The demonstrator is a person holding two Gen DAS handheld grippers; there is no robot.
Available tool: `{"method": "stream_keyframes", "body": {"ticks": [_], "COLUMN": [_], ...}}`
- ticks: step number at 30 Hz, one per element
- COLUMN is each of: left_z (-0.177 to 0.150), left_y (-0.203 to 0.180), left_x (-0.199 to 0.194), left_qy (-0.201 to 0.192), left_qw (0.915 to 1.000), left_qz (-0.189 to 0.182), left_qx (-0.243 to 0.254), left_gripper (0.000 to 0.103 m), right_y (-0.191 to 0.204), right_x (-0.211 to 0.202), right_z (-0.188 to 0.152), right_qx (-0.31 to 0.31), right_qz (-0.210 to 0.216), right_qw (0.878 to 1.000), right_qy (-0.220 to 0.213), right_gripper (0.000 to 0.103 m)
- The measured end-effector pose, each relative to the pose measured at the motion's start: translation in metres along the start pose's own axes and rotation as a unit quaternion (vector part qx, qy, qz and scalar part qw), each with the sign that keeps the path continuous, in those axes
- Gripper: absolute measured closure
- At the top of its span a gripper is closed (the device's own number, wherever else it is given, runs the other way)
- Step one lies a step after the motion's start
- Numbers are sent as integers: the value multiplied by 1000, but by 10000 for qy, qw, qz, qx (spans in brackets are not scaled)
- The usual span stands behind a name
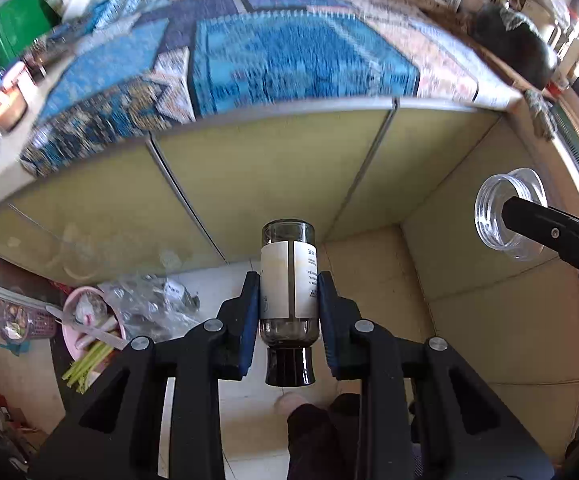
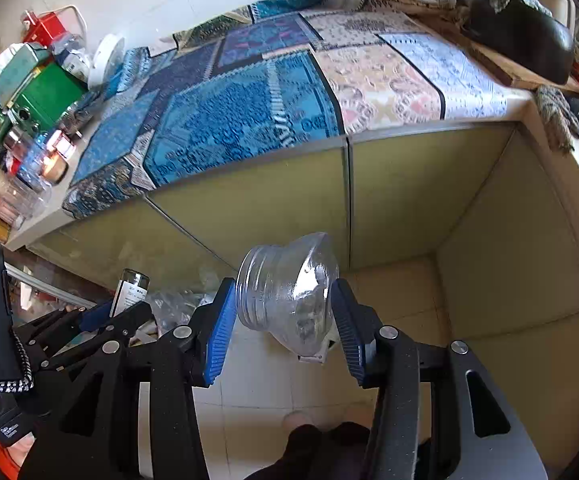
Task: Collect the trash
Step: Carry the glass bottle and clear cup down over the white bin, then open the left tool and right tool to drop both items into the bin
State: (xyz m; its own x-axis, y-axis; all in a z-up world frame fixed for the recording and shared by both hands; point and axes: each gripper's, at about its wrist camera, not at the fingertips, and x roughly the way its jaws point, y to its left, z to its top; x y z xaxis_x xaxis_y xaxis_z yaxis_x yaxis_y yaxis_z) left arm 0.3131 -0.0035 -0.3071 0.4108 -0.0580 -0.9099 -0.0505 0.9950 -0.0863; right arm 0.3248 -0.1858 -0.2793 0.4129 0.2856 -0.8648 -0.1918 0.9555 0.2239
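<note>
**Both grippers loaded above the floor in front of the cabinet**

1. Small glass bottle: dark glass, white label, black cap. It is pinched at the label between the 2 blue pads of the left gripper. The cap points back toward the camera and the base points toward the cabinet.

2. Clear plastic jar: open, with a threaded neck. It is pinched between the 2 blue pads of the right gripper. The mouth is turned to the left in the right wrist view, with one pad on the threaded neck and the other on the far side of the body. A white tag shows just below the jar.

3. Both items are held in the air in front of the cabinet's yellow-green doors, below its top edge. The jar is to the right of the bottle.

4. On the floor at the foot of the cabinet, to the left of the bottle: a pink basin with green stalks and scraps, and crumpled clear plastic wrap just beside it.

5. On top of the cabinet: a blue patchwork cloth. At the cloth's left end stand a green box and small jars.
</note>
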Motion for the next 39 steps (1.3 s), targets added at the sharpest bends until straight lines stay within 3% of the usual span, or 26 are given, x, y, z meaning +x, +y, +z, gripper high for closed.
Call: {"method": "stream_keyframes", "body": {"ticks": [4, 12, 20, 25, 33, 39], "left_z": [-15, -65, -110, -132, -154, -168], "left_y": [-1, 3, 27, 31, 43, 53], "left_x": [52, 202, 334, 409, 494, 529], "left_qy": [365, 1013, 1254, 1337, 1475, 1536], "left_qw": [9990, 9921, 9827, 9805, 9736, 9678], "left_qz": [-92, -105, -280, -310, -447, -582], "left_qx": [-225, -732, -1331, -1404, -1682, -1909], "left_gripper": [76, 76, 76, 76, 76, 76], "right_y": [-24, -71, -82, -75, -69, -78], "right_x": [48, 169, 292, 358, 437, 484], "right_z": [-14, -47, -78, -93, -111, -131], "right_qx": [119, 96, -151, -204, -353, -467], "right_qz": [-80, -217, 30, 289, 433, 463], "right_qw": [9991, 9952, 9920, 9896, 9854, 9774], "right_qy": [391, 953, 1252, 1393, 1606, 2008], "right_gripper": [58, 58, 58, 58, 58, 58]}}
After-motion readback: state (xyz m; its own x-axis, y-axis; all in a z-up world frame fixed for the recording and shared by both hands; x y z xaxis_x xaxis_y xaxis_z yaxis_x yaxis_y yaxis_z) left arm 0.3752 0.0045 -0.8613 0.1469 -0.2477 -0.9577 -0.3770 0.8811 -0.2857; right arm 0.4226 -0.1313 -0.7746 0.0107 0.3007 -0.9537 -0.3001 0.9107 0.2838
